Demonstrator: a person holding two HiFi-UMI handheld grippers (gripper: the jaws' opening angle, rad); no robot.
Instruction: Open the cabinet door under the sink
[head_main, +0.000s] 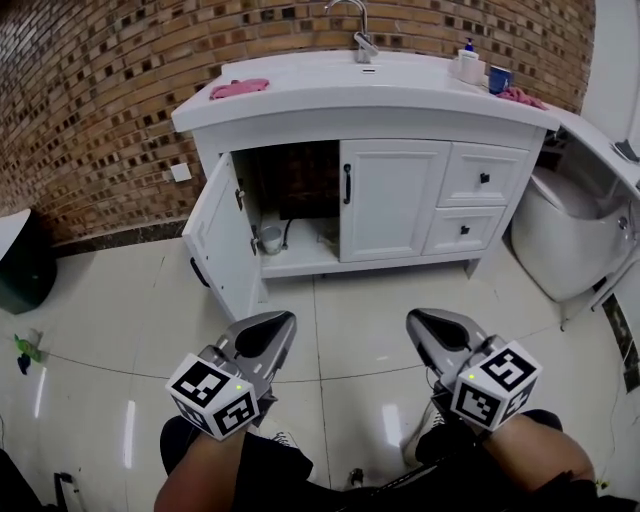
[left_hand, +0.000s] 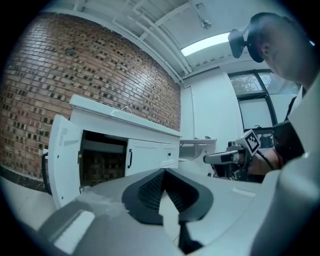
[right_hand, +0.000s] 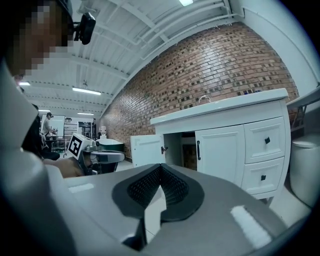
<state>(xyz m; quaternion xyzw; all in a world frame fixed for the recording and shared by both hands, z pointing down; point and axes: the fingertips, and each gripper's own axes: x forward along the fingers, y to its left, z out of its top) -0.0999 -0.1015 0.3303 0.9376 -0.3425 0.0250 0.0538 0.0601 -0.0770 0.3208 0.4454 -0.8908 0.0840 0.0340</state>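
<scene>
The white sink cabinet (head_main: 393, 198) stands against the brick wall. Its left door (head_main: 222, 240) is swung wide open towards me, with a black handle (head_main: 199, 273) on its outer face, and the dark inside holds pipes and a small cup (head_main: 270, 238). The right door, with a black handle (head_main: 347, 184), is closed. My left gripper (head_main: 285, 318) and right gripper (head_main: 415, 318) hover side by side over the floor, well short of the cabinet, both shut and holding nothing. The open door (left_hand: 64, 160) shows in the left gripper view beyond the left gripper (left_hand: 164, 171), and the door (right_hand: 146, 149) shows in the right gripper view past the right gripper (right_hand: 160, 166).
Two drawers (head_main: 482, 178) sit right of the doors. On the counter are a faucet (head_main: 362, 40), a pink cloth (head_main: 238, 88), a soap bottle (head_main: 468, 62) and a blue cup (head_main: 499, 78). A white tub (head_main: 560, 240) stands at the right, a dark bin (head_main: 22, 265) at the left.
</scene>
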